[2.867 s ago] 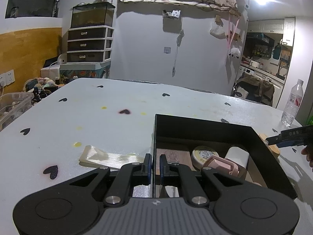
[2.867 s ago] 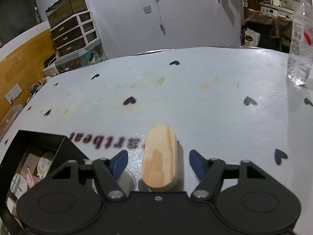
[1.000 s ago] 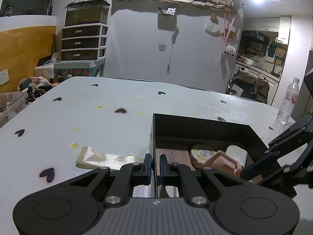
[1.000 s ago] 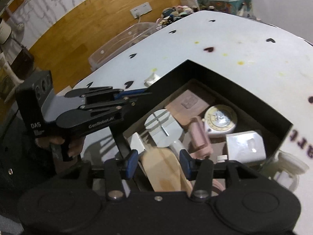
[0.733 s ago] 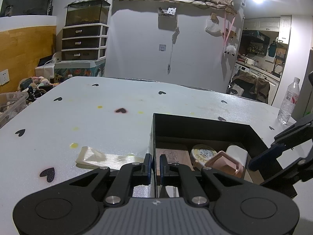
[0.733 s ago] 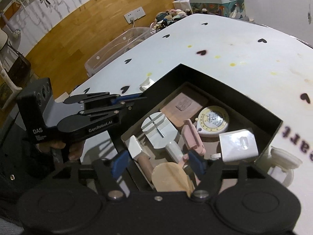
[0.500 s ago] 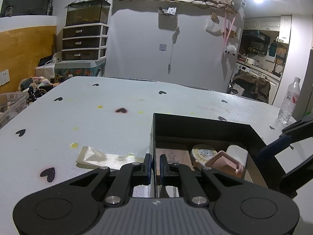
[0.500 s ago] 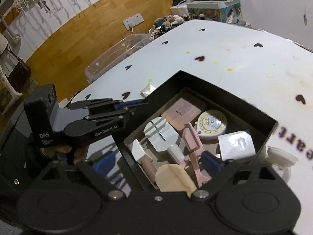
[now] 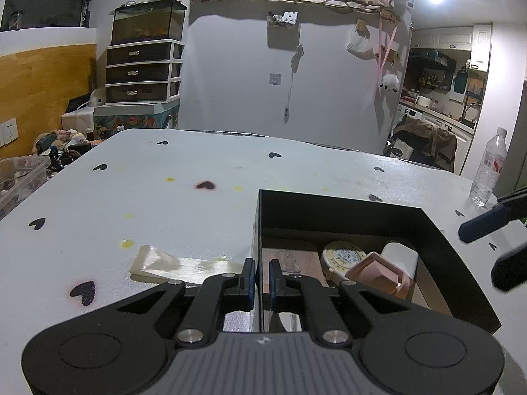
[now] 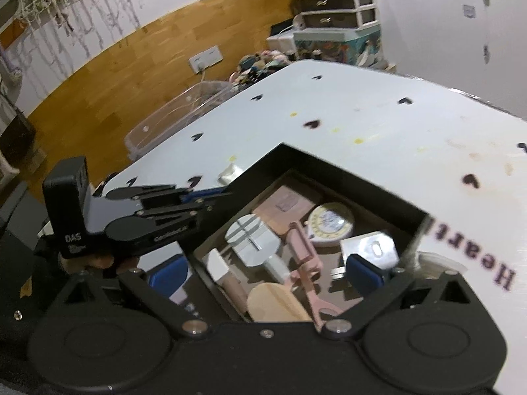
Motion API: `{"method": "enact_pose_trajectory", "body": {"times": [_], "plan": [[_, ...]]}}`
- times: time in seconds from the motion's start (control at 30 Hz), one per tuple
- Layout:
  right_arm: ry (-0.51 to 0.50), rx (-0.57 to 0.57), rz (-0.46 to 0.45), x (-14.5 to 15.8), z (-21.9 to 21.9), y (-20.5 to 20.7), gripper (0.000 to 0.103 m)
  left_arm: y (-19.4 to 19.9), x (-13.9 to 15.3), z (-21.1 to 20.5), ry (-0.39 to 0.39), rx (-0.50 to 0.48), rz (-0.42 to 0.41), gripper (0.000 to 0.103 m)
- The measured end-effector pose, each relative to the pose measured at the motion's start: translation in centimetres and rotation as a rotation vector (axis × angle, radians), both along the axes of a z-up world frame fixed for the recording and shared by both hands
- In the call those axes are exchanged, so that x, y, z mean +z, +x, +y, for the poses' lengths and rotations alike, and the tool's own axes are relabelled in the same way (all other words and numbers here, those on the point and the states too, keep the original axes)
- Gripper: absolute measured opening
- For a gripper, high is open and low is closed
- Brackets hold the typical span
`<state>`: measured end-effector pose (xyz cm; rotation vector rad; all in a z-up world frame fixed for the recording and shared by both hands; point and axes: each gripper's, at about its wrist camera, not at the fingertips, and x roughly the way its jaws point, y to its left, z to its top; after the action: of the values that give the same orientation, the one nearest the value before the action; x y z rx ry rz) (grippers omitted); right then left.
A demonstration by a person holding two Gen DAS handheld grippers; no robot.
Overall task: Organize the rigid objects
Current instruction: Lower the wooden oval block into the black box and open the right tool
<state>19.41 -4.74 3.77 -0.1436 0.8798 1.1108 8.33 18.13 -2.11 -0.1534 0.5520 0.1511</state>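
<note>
A black open box (image 9: 346, 207) stands on the white heart-print table. My left gripper (image 9: 261, 278) is shut on its near left wall, one finger inside and one outside. In the right wrist view the box (image 10: 346, 177) holds a wooden oval piece (image 10: 276, 302), a pink tool (image 10: 303, 247), a round yellow tape measure (image 10: 331, 223) and a white pack (image 10: 369, 247). My right gripper (image 10: 266, 275) hovers over the box's near end, its jaws opening wide. The wooden piece lies below them, untouched. The left gripper (image 10: 210, 197) shows on the box's left wall.
A flat beige wrapper (image 9: 178, 263) lies on the table left of the box. A water bottle (image 9: 489, 171) stands at the far right. A clear plastic bin (image 10: 178, 115) sits beyond the table's left edge. A clear plastic item (image 10: 438, 263) rests against the box's right side.
My right gripper opened and let the wooden oval piece drop into the box, then lifted and drew back a little. The left gripper kept its hold and did not move.
</note>
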Motion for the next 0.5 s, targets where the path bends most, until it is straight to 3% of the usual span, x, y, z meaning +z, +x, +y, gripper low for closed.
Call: {"method": "enact_pose_trajectory", "body": {"times": [0.5], "plan": [[-0.016,-0.256,-0.042,-0.6,-5.4,2.4,0.103,0.0,0.0,0.0,0.001,0.0,0.0,0.008]]}}
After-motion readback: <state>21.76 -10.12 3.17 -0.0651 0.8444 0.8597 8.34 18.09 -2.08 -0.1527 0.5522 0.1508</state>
